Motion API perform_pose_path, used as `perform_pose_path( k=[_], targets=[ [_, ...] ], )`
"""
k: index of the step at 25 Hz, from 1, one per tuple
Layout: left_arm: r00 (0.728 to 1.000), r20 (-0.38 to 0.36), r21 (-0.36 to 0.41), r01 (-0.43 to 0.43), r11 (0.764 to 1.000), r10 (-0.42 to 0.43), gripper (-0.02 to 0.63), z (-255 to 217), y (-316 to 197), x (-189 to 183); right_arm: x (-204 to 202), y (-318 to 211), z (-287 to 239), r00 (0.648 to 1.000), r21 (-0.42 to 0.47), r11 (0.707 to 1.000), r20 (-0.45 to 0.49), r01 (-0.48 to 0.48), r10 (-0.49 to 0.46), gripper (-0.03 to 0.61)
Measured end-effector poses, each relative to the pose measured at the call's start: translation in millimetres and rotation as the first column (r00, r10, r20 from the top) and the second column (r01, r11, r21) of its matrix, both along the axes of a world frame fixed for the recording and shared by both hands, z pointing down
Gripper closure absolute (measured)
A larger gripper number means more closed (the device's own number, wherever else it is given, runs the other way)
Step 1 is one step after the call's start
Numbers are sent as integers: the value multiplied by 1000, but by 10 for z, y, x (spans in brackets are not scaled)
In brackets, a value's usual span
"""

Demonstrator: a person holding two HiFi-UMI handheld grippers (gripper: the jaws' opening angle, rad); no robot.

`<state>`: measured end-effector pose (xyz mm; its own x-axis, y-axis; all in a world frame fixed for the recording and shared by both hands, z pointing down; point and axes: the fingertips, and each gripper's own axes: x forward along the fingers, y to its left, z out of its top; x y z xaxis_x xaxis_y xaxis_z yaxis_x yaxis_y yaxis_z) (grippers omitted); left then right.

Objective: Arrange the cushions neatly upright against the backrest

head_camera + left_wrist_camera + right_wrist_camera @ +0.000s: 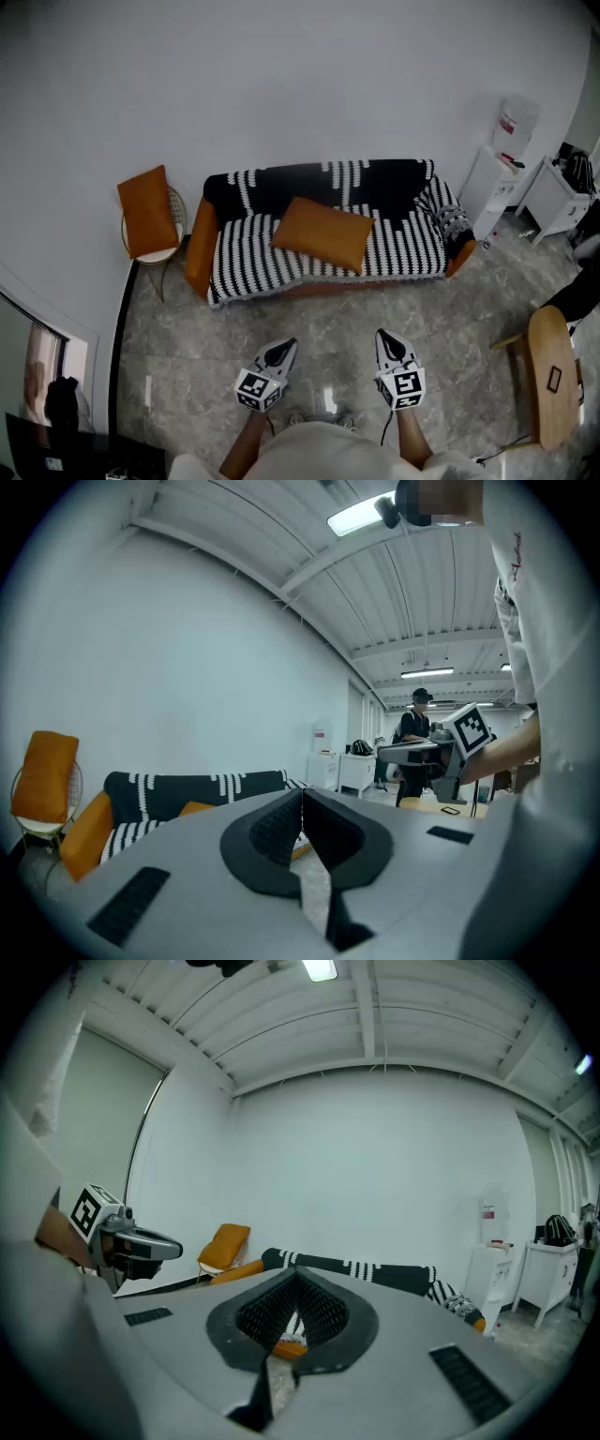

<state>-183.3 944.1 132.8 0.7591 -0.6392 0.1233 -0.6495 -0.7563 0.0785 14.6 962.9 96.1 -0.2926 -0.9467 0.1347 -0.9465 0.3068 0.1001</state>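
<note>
A pale wall (281,84) fills the upper half of the head view, and a grey marbled floor (328,314) fills the lower half. Against the wall at the centre of the frame stands an orange sofa (200,251) draped in a black-and-white striped throw (248,262); its backrest (300,186) shows mostly black. One orange cushion (323,234) lies slumped and skewed on the middle of the seat, its upper edge near the backrest, not standing upright. At the sofa's right end a black-and-white patterned cushion (452,223) sits in the corner by the armrest. Left of the sofa, a second orange cushion (148,212) stands upright on a round wire-backed chair (178,225), apart from the sofa. A white cabinet (492,183) stands against the wall at the upper right.

At the bottom centre of the frame, well short of the sofa, the person holds both tools over the floor. The left gripper (280,352) has its jaws pressed together with nothing between them, and the right gripper (390,347) is likewise pressed together and empty, both aimed toward the sofa
</note>
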Motion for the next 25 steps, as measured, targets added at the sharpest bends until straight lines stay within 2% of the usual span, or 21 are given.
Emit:
perform_pose_path(
  k=[16, 25],
  targets=[
    [1000, 7, 11, 9, 1000, -10, 583, -49, -95, 55, 47, -67, 88, 1000, -25, 999, 17, 24, -24, 549],
    [999, 15, 3, 35, 999, -35, 583, -35, -140, 421, 377, -76, 186, 998, -52, 996, 11, 66, -65, 549]
  ],
)
